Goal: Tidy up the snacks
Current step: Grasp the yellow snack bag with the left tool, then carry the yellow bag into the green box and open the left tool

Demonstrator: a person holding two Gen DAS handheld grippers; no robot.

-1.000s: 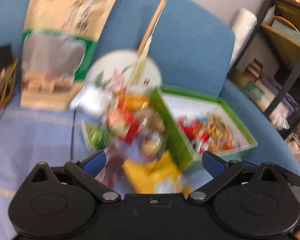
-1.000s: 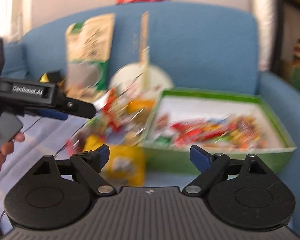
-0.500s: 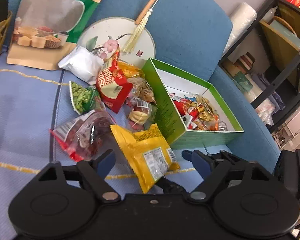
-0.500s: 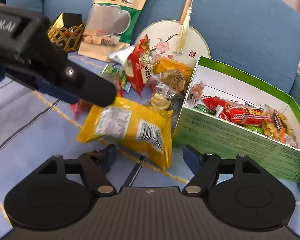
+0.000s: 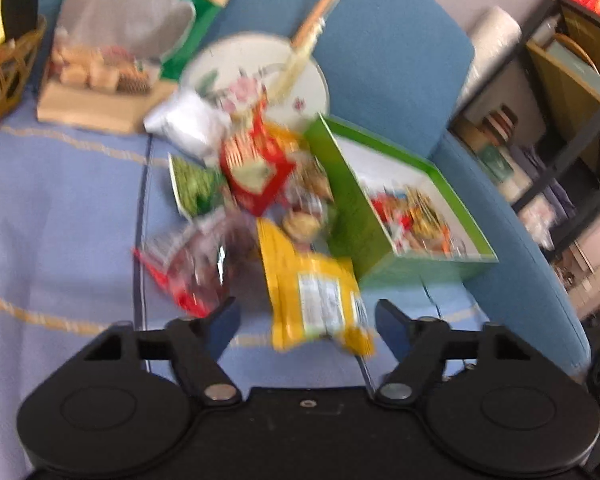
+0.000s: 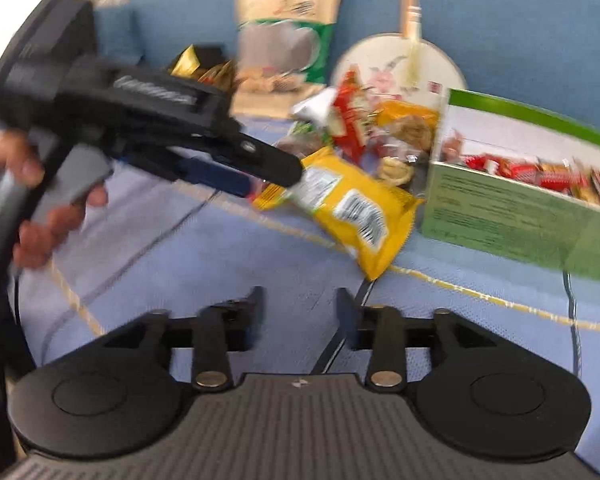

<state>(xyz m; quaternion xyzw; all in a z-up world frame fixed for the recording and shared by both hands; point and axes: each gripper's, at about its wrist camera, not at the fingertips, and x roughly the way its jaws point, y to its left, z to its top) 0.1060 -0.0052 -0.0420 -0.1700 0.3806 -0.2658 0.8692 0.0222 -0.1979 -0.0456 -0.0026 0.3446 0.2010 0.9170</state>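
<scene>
One yellow snack packet (image 5: 314,294) is seen lying just beside the green box (image 5: 358,216), between the spread jaws of the left gripper (image 5: 306,320). Probably light and crinkly, it is best pinched at a sealed edge.

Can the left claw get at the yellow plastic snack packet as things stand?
Probably yes: the left claw stands open right before the yellow plastic snack packet, which lies loose on the blue cloth with nothing between.

One green box (image 5: 364,216) of small wrapped snacks, one yellow packet (image 5: 312,300), one red packet (image 5: 256,168), one round fan (image 5: 260,68), one wicker basket (image 5: 4,68), one large pastry bag (image 5: 116,44).
</scene>
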